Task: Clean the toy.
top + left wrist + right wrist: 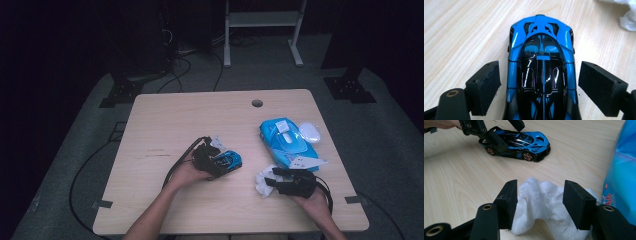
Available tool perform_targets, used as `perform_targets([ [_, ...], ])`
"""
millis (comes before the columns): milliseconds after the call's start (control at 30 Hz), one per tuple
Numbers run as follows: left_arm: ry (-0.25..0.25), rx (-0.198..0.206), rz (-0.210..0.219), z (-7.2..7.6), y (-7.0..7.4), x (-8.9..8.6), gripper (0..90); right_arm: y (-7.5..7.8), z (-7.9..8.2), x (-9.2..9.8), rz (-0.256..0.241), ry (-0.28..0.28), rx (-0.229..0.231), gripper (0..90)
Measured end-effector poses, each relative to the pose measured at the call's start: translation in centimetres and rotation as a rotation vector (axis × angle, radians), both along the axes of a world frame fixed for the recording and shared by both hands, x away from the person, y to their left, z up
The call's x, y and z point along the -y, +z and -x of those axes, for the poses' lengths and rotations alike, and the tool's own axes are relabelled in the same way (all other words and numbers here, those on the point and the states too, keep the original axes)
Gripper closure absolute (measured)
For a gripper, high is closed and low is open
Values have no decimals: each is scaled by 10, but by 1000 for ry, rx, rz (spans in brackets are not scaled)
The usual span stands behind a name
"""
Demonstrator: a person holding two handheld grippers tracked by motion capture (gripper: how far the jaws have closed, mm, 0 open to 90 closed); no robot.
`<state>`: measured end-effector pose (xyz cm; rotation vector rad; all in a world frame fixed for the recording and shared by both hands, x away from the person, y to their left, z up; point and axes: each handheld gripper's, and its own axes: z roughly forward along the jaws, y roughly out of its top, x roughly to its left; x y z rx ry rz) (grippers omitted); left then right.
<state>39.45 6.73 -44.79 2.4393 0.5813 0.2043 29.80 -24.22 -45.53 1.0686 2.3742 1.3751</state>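
White wipe (541, 202) sits between your right gripper's (539, 203) spread jaws; left gripper (539, 87), also spread, straddles the blue toy car (541, 75) mid-table. Close squarely on both before wiping.

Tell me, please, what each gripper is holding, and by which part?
Nothing is gripped: the left gripper straddles the toy car, the right gripper straddles the white wipe, jaws open.

Wooden table (165, 125) bears toy car (227, 161), crumpled wipe (262, 181), wipes pack (286, 140).
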Motion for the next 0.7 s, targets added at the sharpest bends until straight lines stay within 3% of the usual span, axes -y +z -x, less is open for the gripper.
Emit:
perform_targets([
  [267, 14, 14, 44, 6, 10, -13, 126, 4, 1, 3, -19, -10, 4, 416],
  [700, -5, 37, 59, 20, 23, -24, 119, 5, 2, 5, -33, -8, 11, 400],
])
